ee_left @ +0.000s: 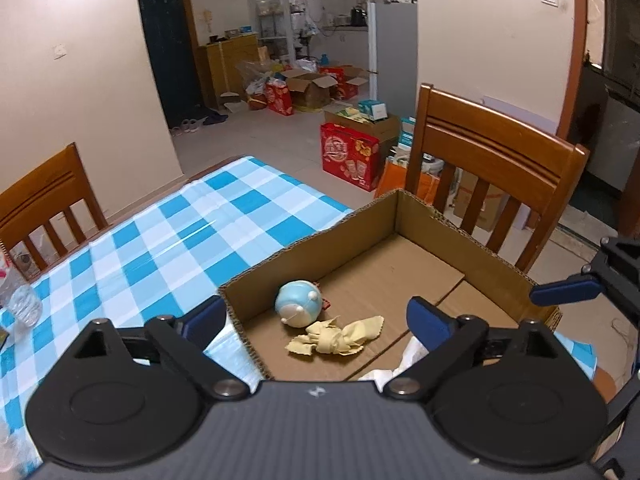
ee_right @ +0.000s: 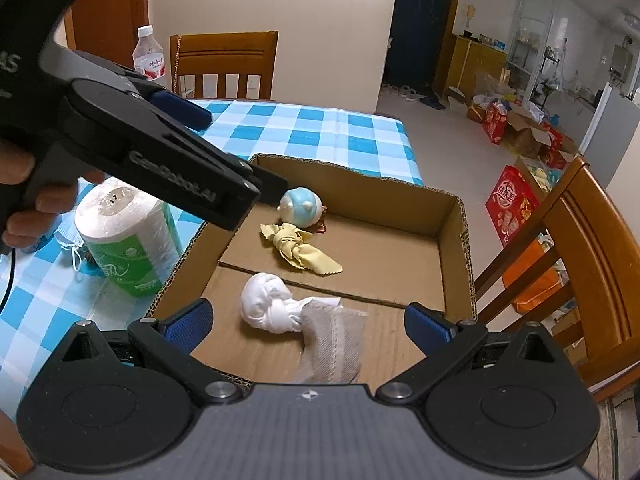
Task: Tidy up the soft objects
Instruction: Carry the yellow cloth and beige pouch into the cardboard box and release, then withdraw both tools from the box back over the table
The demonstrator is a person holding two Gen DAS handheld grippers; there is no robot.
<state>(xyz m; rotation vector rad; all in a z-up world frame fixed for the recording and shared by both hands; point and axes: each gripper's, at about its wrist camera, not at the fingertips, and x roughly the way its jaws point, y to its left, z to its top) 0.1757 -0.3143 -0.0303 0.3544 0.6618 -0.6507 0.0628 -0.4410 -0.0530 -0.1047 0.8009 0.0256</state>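
Cream walls (ee_left: 72,92) and a pale tiled floor (ee_left: 276,140) surrounded wooden chairs (ee_left: 492,160), a dark door (ee_left: 168,48), a wooden cabinet (ee_left: 228,64) and scattered red gift boxes (ee_left: 350,156).

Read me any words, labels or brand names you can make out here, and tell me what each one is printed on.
"GenRobot.AI": embossed on the black arm of the left gripper, partly blurred.
"AS": end of a cut-off word on that gripper's body at the frame edge.
Water bottle label: red print, too small to read.
Green tissue roll wrapper: blurred.
Red gift box: characters unreadable.
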